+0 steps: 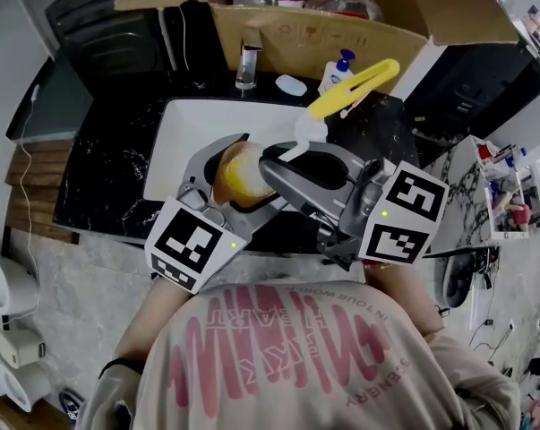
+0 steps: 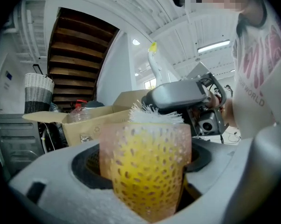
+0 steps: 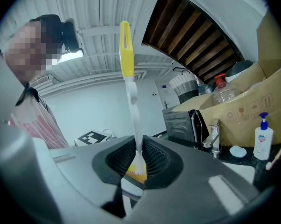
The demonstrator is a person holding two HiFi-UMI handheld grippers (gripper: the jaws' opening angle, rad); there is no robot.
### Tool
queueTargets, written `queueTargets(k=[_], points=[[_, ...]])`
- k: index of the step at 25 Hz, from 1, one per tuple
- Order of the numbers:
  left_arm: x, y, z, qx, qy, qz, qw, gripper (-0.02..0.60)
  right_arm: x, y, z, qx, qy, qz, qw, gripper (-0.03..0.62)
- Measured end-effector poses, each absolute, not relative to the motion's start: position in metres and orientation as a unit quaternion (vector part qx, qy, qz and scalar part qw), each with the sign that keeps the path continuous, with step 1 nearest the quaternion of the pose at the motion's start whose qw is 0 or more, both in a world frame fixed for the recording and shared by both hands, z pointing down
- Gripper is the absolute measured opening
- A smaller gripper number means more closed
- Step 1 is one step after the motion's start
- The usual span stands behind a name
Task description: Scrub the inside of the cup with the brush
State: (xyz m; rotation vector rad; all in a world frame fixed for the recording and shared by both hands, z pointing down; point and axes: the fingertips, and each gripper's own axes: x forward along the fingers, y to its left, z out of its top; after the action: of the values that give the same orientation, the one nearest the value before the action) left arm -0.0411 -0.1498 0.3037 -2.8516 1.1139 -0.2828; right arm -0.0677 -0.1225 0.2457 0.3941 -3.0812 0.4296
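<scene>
Left tool (image 1: 234, 179) clamps the yellow-orange cup (image 2: 147, 167) (dotted wall), held over the white sink (image 1: 184, 124). Right tool (image 3: 138, 160) pinches the brush (image 3: 126, 55) by its handle, with the white bristles (image 2: 154, 113) at the cup's mouth.

Right gripper (image 3: 138, 166) clamps brush (image 3: 133, 101), yellow handle up.

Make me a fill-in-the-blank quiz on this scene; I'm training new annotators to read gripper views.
The left gripper is shut on the ___.
The right gripper holds a brush whose handle end is ___.
The brush's bristles are ___.
The soap bottle has a ___ pump.
Missing words: cup; yellow; white; blue.
</scene>
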Motion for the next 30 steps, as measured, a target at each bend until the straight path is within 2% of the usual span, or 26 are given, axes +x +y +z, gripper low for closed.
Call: queueTargets(k=[5,10,12,20,30], points=[[-0.037,-0.148,0.304,-0.93,0.353,-0.09,0.037,0.404,-0.064,-0.125,0.239,0.138,-0.983,0.123,-0.008,0.055],[-0.042,-0.15,0.297,-0.929,0.362,-0.075,0.033,0.404,-0.045,-0.129,0.201,0.157,-0.979,0.104,-0.078,0.055],[-0.046,-0.153,0.294,-0.927,0.368,-0.068,0.032,0.403,-0.045,-0.128,0.197,0.147,-0.979,0.111,-0.084,0.055],[-0.05,-0.157,0.291,-0.923,0.376,-0.07,0.039,0.404,-0.074,-0.113,0.22,0.112,-0.991,0.077,-0.005,0.057],[-0.055,-0.156,0.304,-0.92,0.38,-0.089,0.031,0.404,-0.088,-0.111,0.242,0.112,-0.989,0.085,0.043,0.057]])
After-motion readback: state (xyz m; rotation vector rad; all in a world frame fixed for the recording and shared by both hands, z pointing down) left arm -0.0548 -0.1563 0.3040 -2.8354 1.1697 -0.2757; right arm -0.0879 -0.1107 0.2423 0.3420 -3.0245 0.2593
